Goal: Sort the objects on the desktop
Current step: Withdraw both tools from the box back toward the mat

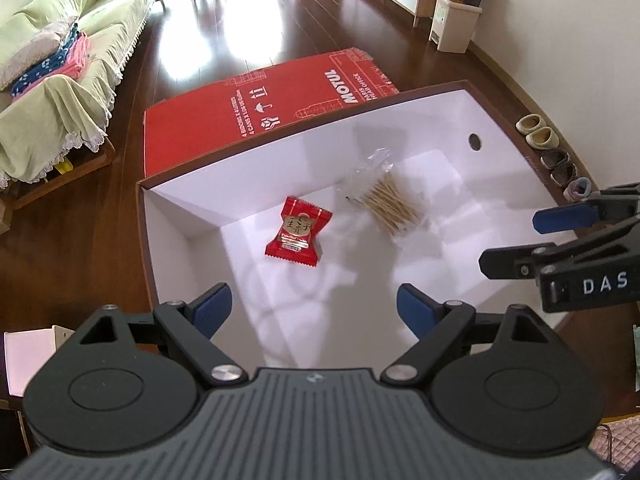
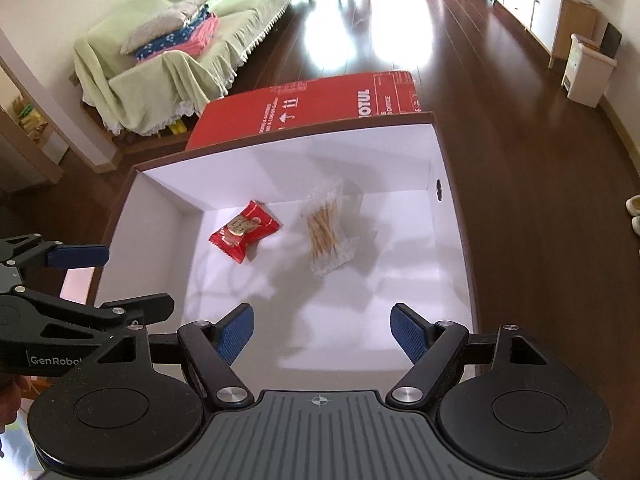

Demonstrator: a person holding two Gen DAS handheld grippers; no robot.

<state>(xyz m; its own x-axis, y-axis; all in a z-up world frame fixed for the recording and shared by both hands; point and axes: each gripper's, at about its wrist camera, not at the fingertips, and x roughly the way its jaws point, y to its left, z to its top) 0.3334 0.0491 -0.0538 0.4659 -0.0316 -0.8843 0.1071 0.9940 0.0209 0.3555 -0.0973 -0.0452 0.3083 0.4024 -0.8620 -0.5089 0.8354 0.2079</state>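
A white open box [image 1: 256, 160] [image 2: 452, 208] sits below both grippers. Inside it lie a red snack packet [image 1: 298, 230] [image 2: 244, 231] and a clear bag of cotton swabs [image 1: 390, 200] [image 2: 326, 232], apart from each other. My left gripper [image 1: 314, 312] is open and empty above the box's near side. My right gripper [image 2: 322, 334] is open and empty, also above the near side. The right gripper shows at the right edge of the left wrist view [image 1: 532, 240]; the left gripper shows at the left edge of the right wrist view [image 2: 116, 280].
A flattened red carton [image 1: 256, 108] [image 2: 312, 104] lies on the wooden floor beyond the box. A green-covered sofa [image 1: 60, 80] [image 2: 168, 60] stands at the left. A white bin [image 1: 454, 20] and shoes [image 1: 548, 148] are at the right wall.
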